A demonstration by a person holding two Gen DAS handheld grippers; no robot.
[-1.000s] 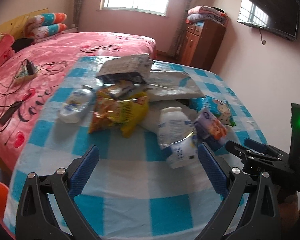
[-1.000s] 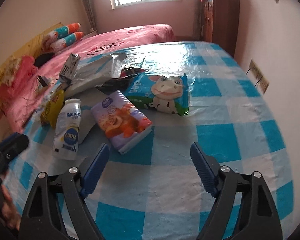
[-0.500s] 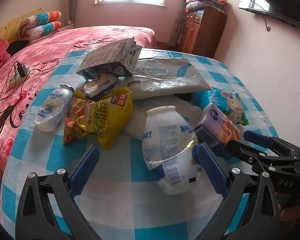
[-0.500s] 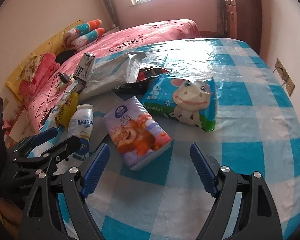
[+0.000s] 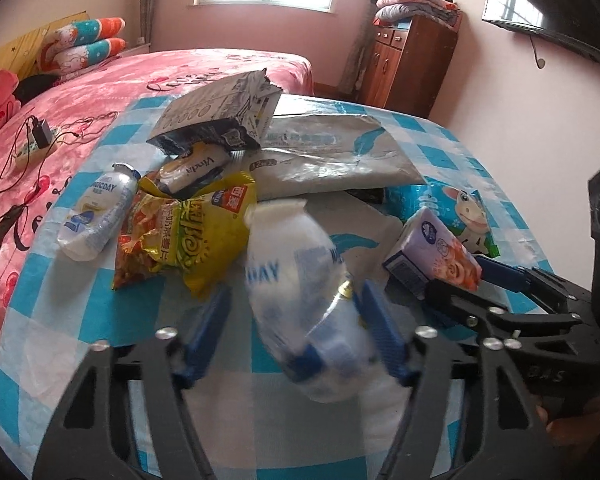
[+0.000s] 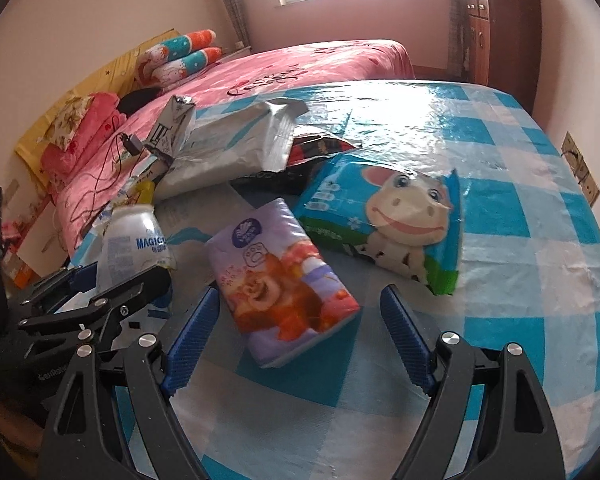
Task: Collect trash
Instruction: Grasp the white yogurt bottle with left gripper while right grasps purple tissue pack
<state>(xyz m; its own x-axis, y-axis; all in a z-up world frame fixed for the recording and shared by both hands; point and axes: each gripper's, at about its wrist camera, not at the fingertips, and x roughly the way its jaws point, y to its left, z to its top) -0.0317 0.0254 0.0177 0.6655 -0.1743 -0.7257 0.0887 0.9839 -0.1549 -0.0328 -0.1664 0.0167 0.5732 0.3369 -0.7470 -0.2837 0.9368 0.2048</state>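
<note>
A pile of trash lies on the blue checked table. My left gripper has its jaws closing around a white Magicday bottle, blurred by motion; a gap still shows at the left finger. The bottle also shows in the right wrist view, with the left gripper around it. My right gripper is open, its fingers either side of a purple tissue pack, not touching it. The pack shows in the left wrist view too.
A second white bottle, a yellow snack bag, a torn carton, a silver mailer and a blue cow-print pack lie on the table. A pink bed stands behind, a wooden cabinet at the back.
My left gripper moved forward over the bottle and its jaws have narrowed around it. My right gripper moved forward so the purple tissue pack sits between its open fingers.
</note>
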